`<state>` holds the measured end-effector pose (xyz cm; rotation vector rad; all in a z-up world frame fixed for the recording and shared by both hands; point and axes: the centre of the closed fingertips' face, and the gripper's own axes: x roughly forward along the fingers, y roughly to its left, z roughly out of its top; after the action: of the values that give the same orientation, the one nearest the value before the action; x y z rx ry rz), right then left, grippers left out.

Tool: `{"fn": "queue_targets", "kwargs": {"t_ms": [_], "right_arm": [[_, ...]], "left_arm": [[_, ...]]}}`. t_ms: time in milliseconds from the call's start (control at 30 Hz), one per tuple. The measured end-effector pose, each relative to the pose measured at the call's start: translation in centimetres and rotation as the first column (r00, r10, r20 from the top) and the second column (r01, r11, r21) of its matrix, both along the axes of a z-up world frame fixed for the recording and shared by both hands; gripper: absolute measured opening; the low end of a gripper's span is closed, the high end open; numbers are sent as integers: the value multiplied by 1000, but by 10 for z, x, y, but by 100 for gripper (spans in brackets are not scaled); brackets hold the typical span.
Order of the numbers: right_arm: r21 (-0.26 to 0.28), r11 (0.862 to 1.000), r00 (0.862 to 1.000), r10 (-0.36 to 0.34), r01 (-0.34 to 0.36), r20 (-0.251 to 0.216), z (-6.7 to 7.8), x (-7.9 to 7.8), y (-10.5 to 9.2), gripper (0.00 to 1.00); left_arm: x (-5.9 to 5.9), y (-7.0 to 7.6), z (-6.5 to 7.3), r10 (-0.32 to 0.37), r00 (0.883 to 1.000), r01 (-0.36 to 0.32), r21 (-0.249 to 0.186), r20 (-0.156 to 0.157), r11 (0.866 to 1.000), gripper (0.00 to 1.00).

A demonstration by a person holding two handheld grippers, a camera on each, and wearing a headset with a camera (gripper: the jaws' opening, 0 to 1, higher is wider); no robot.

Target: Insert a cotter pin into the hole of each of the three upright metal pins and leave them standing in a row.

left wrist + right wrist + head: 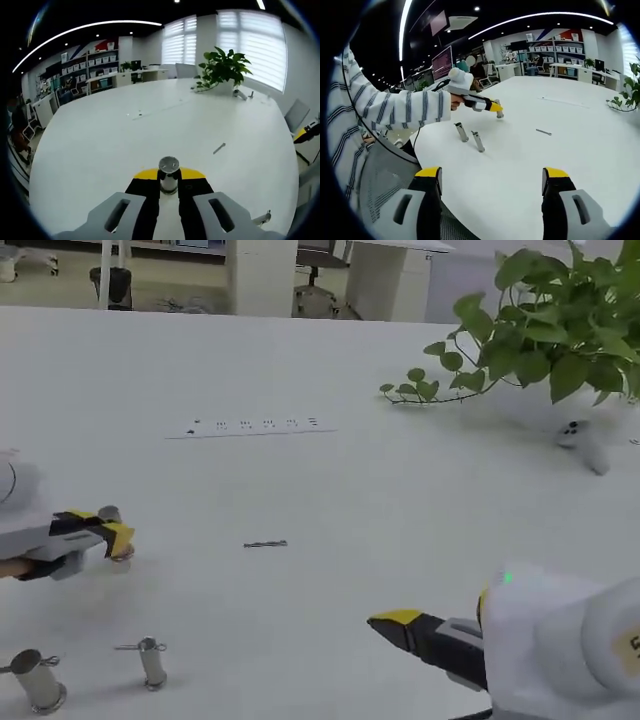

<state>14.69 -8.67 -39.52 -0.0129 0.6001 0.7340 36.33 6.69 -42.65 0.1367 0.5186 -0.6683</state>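
— Left gripper (169,186)?
— Clenched on an upright metal pin (169,169). Right gripper (492,175) released, jaws wide apart, near edge of the white table (580,150) just under them.
— Around the jaws?
— Bare tabletop ahead of both. Second pin (152,661) and third pin (40,680), each with a cotter through it, standing nearer than the left jaws. Loose cotter pin (265,544) lying flat between the two grippers, clear of each.
— Farther out?
— Socket strip (250,426), then a leafy plant (545,325) beyond the right jaws; desks, shelves, blinded windows past the far edge.
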Motion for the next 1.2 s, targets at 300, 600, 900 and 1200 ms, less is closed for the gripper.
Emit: {"fn": "queue_targets", "kwargs": {"t_ms": [300,600,900,1200], "right_arm": [[5,1000,999,-27,27,27,5,6,-2,80],[11,999,998,-53,52,44,6,10,-7,80],[5,998,997,-60,59,42,3,12,-5,80],[5,998,997,-69,69,24,-2,12,-6,81]], "left_arm": [[-12,-11,39,-80,995,80,6,59,997,9],[-44,-34,58,-212,975,213,-2,62,977,9],[-77,-56,74,-313,944,311,31,108,950,9],[-117,-80,85,-424,899,425,18,113,905,9]]}}
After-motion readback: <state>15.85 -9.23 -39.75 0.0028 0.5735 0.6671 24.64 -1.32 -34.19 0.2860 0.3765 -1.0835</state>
